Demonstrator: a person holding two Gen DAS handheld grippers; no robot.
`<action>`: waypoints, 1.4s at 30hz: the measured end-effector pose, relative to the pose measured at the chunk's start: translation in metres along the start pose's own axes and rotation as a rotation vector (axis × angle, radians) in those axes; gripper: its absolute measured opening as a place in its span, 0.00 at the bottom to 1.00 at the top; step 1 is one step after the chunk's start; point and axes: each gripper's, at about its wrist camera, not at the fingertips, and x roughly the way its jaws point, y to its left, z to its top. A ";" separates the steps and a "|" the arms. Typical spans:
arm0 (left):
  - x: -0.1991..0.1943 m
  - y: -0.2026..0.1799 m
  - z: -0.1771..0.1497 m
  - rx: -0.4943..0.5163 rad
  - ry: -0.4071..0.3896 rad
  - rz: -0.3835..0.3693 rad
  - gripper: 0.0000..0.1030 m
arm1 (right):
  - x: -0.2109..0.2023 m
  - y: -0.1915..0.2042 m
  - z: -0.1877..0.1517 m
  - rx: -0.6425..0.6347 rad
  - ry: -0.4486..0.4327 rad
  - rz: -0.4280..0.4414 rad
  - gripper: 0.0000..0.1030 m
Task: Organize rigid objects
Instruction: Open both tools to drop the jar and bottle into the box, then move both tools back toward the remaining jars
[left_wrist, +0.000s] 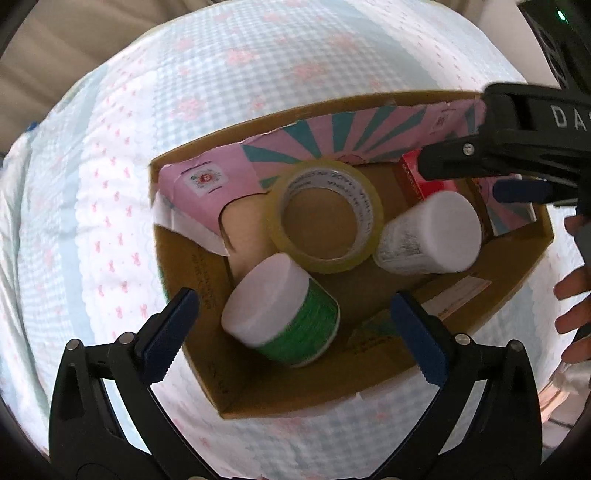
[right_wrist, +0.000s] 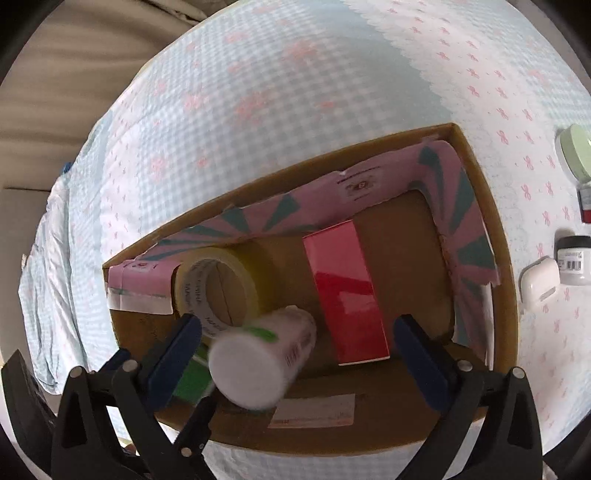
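A cardboard box (left_wrist: 524, 251) lined with pink and teal paper sits on the bedspread. Inside lie a green jar with a white lid (left_wrist: 284, 317), a tape roll (left_wrist: 325, 214), a white bottle (left_wrist: 432, 236) and a red box (left_wrist: 424, 181). My left gripper (left_wrist: 295, 336) is open above the green jar, touching nothing. My right gripper (right_wrist: 295, 350) is open over the box (right_wrist: 491, 206); the white bottle (right_wrist: 262, 362) lies blurred between its fingers, not clamped. The tape roll (right_wrist: 218, 284), red box (right_wrist: 343, 288) and green jar (right_wrist: 192, 376) show there too.
On the bedspread right of the box lie a pale green lidded jar (right_wrist: 574, 155), a small dark red item (right_wrist: 585, 206), a black-lidded jar (right_wrist: 574, 258) and a white earbud case (right_wrist: 539, 280). The bed's edge runs along the far left.
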 end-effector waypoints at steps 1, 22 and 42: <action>-0.001 0.001 -0.001 -0.010 0.000 0.000 1.00 | -0.002 -0.002 -0.001 0.004 -0.006 0.006 1.00; -0.115 0.003 -0.022 -0.126 -0.127 0.041 1.00 | -0.096 0.020 -0.044 -0.070 -0.132 0.036 1.00; -0.267 -0.110 -0.013 -0.128 -0.358 0.044 1.00 | -0.295 -0.062 -0.092 -0.230 -0.323 -0.161 1.00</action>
